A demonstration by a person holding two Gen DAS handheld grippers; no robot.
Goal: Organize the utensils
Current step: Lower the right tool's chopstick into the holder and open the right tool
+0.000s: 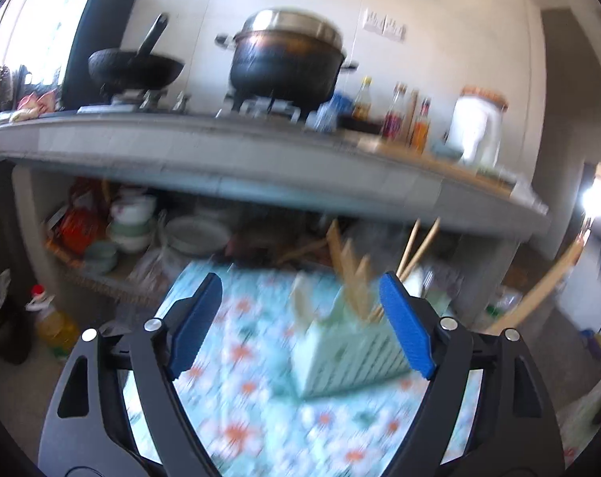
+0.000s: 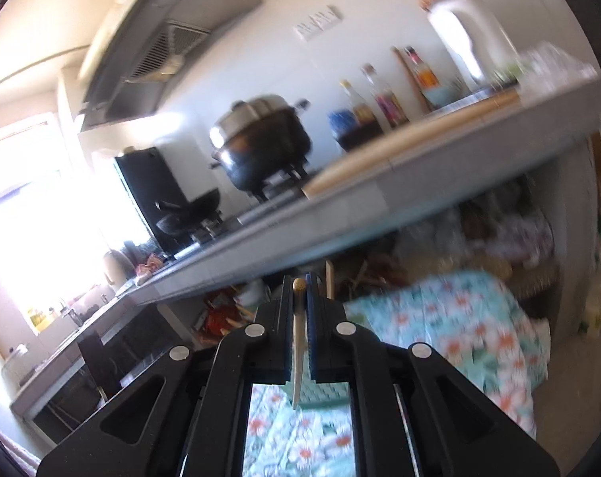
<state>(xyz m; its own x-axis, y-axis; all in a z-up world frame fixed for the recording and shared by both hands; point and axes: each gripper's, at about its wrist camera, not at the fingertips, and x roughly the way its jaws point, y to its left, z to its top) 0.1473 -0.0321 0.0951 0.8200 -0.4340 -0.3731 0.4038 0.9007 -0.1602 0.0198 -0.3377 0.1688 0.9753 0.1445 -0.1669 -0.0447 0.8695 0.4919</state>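
A pale green slotted utensil holder [image 1: 340,357] stands on the floral tablecloth [image 1: 244,361], and several wooden utensils [image 1: 358,286] stick up out of it. My left gripper [image 1: 300,314] is open just in front of the holder, with nothing between its blue pads [image 1: 195,328]. The holder sits by the right finger. In the right wrist view my right gripper [image 2: 300,283] is shut on a thin wooden utensil [image 2: 298,342], held along the fingers. Its rounded end shows at the fingertips. A long wooden stick [image 1: 539,290] slants in at the right edge of the left view.
Behind the table runs a grey counter [image 1: 260,151] carrying a wok [image 1: 135,67], a lidded black pot [image 1: 286,55], sauce bottles [image 1: 399,119] and a white jar [image 1: 477,127]. Bowls and plates [image 1: 133,222] fill the shelf beneath. An oil bottle [image 1: 53,322] stands on the floor at the left.
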